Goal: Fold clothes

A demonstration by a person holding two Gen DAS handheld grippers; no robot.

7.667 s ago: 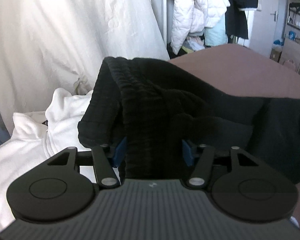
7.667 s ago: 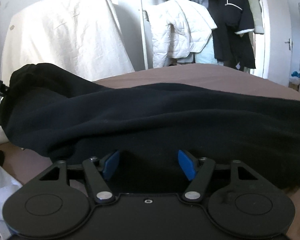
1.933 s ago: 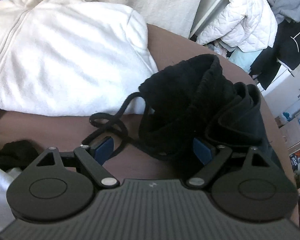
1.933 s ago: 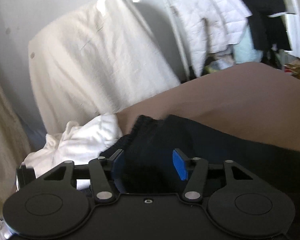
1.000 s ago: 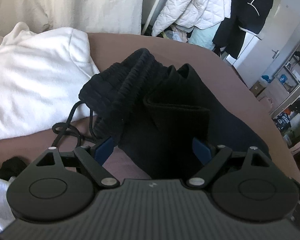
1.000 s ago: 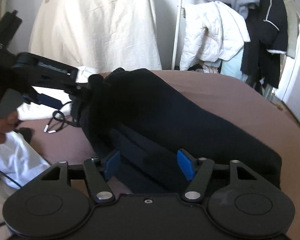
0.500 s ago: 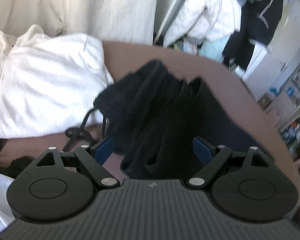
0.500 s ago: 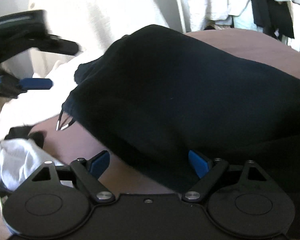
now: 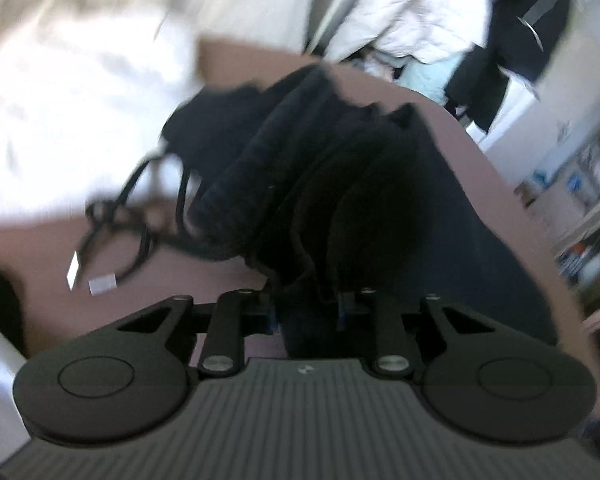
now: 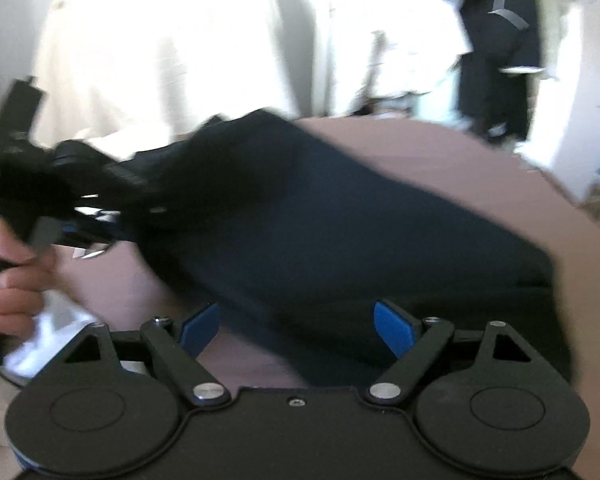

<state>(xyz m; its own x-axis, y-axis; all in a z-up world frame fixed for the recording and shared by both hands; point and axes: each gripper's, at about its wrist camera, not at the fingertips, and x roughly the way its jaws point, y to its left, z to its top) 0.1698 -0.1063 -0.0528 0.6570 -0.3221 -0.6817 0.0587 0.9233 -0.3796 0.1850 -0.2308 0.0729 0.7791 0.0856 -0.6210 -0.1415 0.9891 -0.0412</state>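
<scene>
Your left tongs (image 9: 307,312) are closed on a bunch of the black trousers (image 9: 340,184). The two fingers stand close together, and the dark cloth fills the narrow gap between them, so only a thin strip of the blue pads (image 9: 343,309) shows. The picture from this side is blurred, but you can see the waistband end of the trousers gathered in thick folds that rise straight from the tongs. The black drawstring (image 9: 136,216) hangs out from these folds on the left and lies in loops on the brown bed (image 9: 148,256), with its pale tips near the loops. Behind the drawstring lies a white garment (image 9: 72,120), touching the trousers at its edge.

Your right tongs (image 10: 298,326) are wide open and hold nothing. The blue pads (image 10: 394,326) stand far apart, and the edge of the trousers (image 10: 340,216) lies between them on the bed (image 10: 480,168), not pinched. From this side you see the trousers spread as a broad dark sheet over the bed, lifted at the far left end, where your left hand (image 10: 8,280) holds the other tool (image 10: 24,176). White cloth and hanging jackets (image 10: 496,40) fill the background.
</scene>
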